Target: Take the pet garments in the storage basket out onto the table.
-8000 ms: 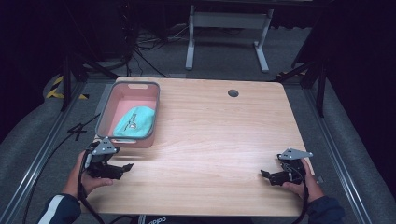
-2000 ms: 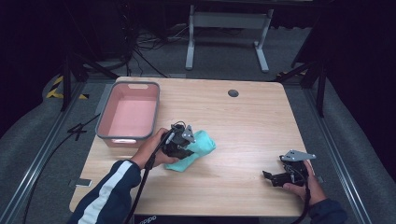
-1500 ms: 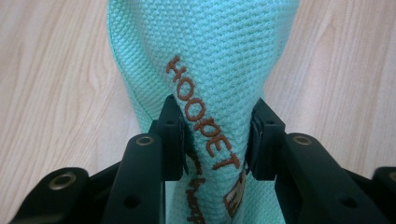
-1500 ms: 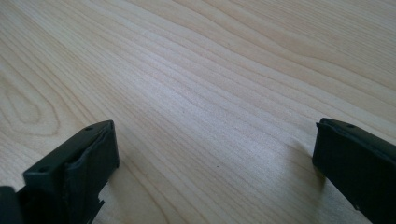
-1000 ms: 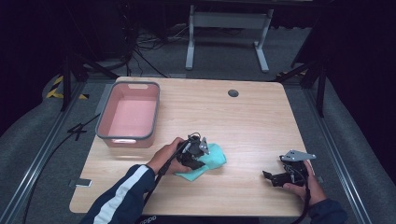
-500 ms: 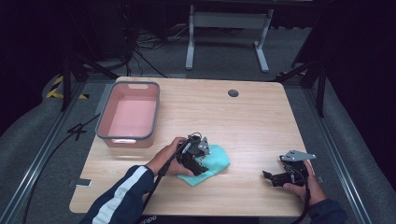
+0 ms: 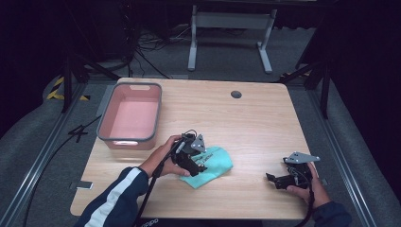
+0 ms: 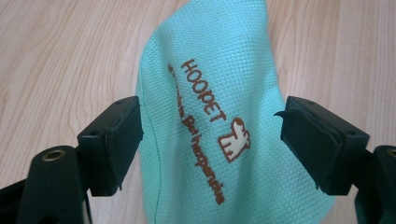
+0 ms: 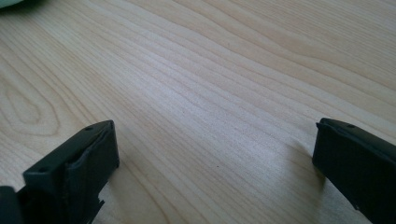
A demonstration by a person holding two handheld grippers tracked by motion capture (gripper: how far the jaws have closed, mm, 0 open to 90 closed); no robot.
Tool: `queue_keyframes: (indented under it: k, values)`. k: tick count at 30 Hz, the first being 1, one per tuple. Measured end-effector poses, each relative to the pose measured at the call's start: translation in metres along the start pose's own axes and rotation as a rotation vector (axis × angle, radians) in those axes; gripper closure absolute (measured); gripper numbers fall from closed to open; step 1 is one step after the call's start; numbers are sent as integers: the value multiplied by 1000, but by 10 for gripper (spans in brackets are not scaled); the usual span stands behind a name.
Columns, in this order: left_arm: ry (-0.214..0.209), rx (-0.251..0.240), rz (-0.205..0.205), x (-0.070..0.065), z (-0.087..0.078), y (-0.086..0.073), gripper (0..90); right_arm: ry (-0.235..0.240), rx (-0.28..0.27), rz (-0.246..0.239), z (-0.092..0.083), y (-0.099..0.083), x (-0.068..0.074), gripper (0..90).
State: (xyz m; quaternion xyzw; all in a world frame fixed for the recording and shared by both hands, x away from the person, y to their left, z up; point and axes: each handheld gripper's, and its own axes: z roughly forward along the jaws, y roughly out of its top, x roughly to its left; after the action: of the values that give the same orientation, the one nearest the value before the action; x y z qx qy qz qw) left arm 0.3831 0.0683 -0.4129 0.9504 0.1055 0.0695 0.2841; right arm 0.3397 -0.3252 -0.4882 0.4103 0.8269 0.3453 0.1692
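A teal cloth (image 7: 216,161) with brown lettering lies on the wooden table (image 7: 255,123), near the front middle. My left gripper (image 7: 197,166) hovers just over the cloth's left part. In the left gripper view the cloth (image 8: 205,70) lies between the two black jaws, which have just been opening. The left gripper (image 8: 210,140) stands open, its pads clear of the fabric. My right gripper (image 7: 272,179) rests at the front right of the table, held by a hand. It is open over bare wood (image 9: 215,154), with nothing between its jaws.
A pink bin (image 7: 106,125) with a grey rim stands at the table's left, holding nothing. A dark round hole (image 7: 236,94) sits near the far edge. A metal stand (image 7: 227,28) and cables lie on the floor beyond the table.
The left gripper carried the cloth from the bin to the table's front middle, then let go: its jaws opened and it drew back slightly. The right gripper has stayed put.
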Motion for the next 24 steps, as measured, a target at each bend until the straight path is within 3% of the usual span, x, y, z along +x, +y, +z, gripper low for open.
queue_keyframes:
  k: [1,13,24]
  values:
    - [12,7,18,0,-2,-1,210,0,0,0,0,0,0,7]
    - [60,4,7,1,-24,-14,205,0,0,0,0,0,0,7]
    - [104,8,0,1,-43,-37,210,1,-2,5,0,0,0,7]
